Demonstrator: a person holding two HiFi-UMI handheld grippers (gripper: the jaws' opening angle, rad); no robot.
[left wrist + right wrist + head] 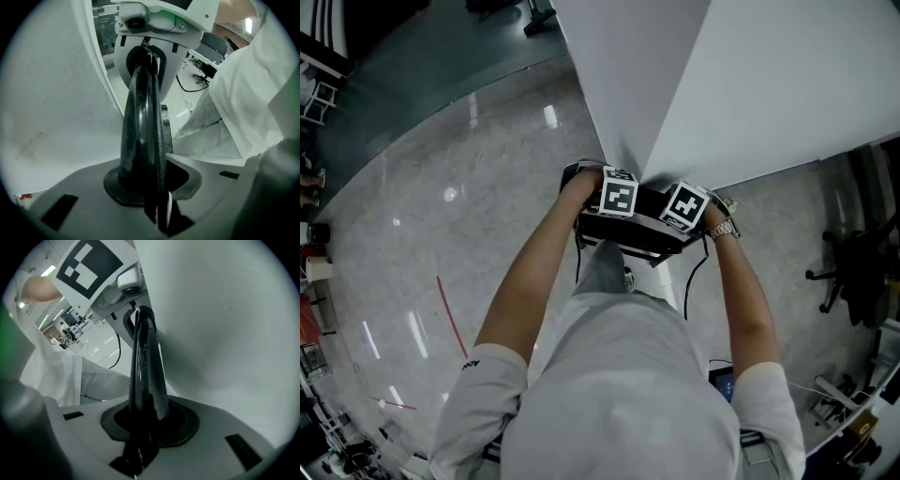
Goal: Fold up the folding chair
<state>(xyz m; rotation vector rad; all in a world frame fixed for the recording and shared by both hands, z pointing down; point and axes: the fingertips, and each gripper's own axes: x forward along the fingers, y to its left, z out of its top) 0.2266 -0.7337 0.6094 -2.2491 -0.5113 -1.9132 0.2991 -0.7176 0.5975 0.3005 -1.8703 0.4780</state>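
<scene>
The folding chair point(630, 234) is black and folded flat, standing on edge against the corner of a white wall point(722, 84). Both grippers reach down onto its top edge, side by side: my left gripper point(614, 214) under its marker cube, my right gripper point(680, 225) just to its right. In the left gripper view the chair's edge point(140, 117) runs through the jaw slot of the left gripper point(154, 187) toward the other gripper's housing. In the right gripper view the edge point(146, 362) fills the slot of the right gripper point(145, 427), hiding the pads.
The person's legs and torso stand directly behind the chair and hide its lower part. A black office chair point(853, 272) and desk clutter sit at the right. A cable point(692, 281) hangs by the right forearm. Glossy stone floor point(441, 206) spreads to the left.
</scene>
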